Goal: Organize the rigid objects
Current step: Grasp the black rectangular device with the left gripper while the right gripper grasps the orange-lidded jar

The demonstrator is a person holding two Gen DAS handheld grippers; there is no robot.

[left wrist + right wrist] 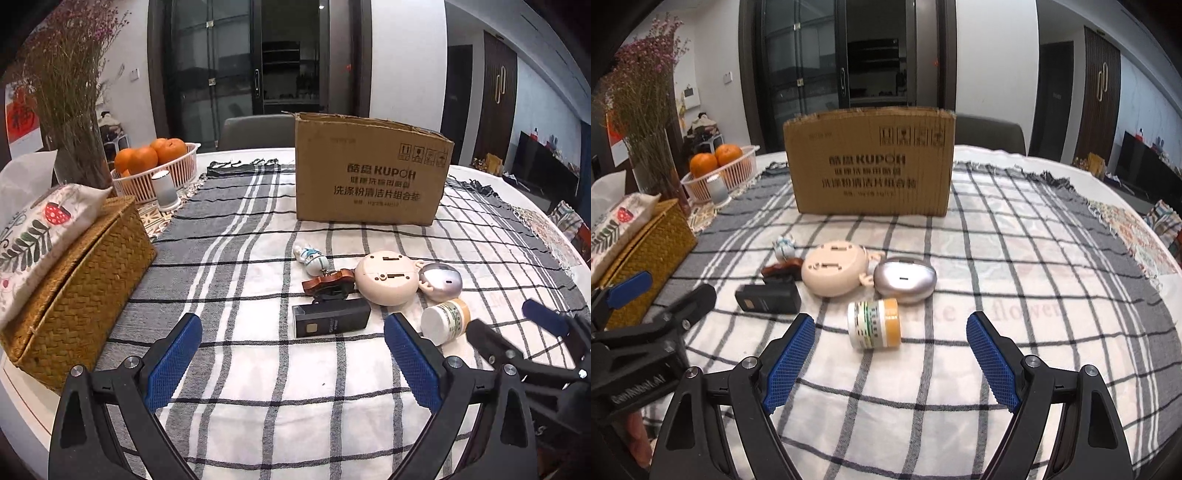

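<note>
Cardboard box (871, 162): it stands upright at the far middle of the worktop (1052, 332), on the checked cloth. It seems light but stiff, and its top looks open, so I judge it is the place for the small things.
Round beige device (834, 273): it lies flat near the middle, touching or almost touching the silver case. Hard smooth plastic and wide; better to take it across the edge, and the jaws must open fully.
Silver oval case (905, 280): just right of the beige device. It is glossy and rounded, so probably slippery; hold it on the short sides.
Black rectangular box (768, 299): left of the jar, flat sides, easy and firm to pinch.
Small jar (873, 325): it lies on its side, nearest to the right tool. Light, rigid, and it may roll; grip it across the round body.
Brown wooden piece (328, 284) and small figurine (312, 258): farther left, small, maybe fragile.
Left tool (291, 354): jaws wide apart, nothing between them, it points at the black box.
Right tool (890, 358): jaws wide apart, empty, the jar just beyond the tips.
</note>
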